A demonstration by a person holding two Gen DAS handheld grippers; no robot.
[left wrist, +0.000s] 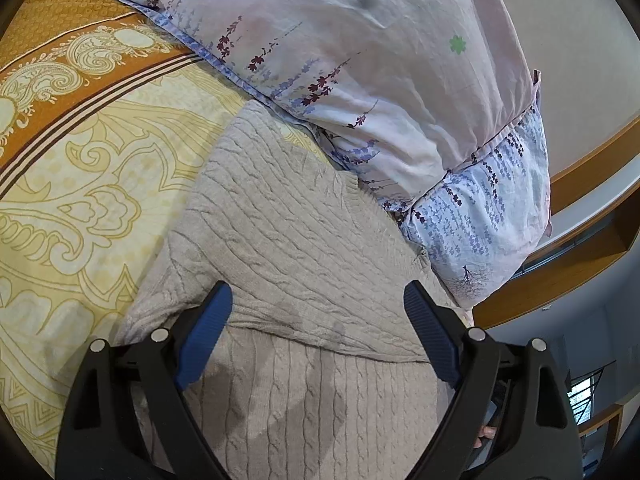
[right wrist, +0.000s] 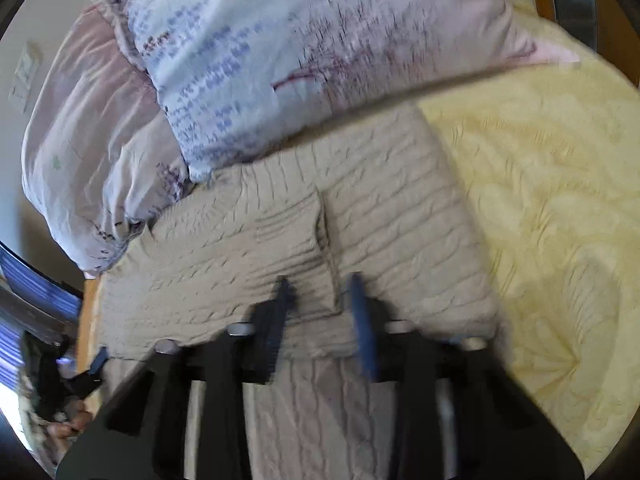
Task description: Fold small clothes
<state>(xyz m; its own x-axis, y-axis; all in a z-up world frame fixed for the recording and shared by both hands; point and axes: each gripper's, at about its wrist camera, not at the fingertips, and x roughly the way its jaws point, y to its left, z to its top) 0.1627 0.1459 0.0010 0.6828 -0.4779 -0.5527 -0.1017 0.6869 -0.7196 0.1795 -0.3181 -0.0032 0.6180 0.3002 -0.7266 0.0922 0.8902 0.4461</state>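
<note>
A beige cable-knit sweater (left wrist: 288,240) lies on the bed, its upper part folded over the lower part. My left gripper (left wrist: 318,308) hovers over it with the blue pads (left wrist: 204,332) spread wide and nothing pinched between them. In the blurred right wrist view the same sweater (right wrist: 400,208) fills the middle. My right gripper (right wrist: 320,284) is shut on a raised fold of its knit at the folded edge. The fold's end stands up between the fingers (right wrist: 362,320).
A yellow patterned bedsheet (left wrist: 100,184) with an orange border covers the bed. Floral white and lilac pillows (left wrist: 360,60) press against the sweater's far edge. A wooden bed frame (left wrist: 592,160) and wall are at the right. A hand (right wrist: 68,428) shows at lower left.
</note>
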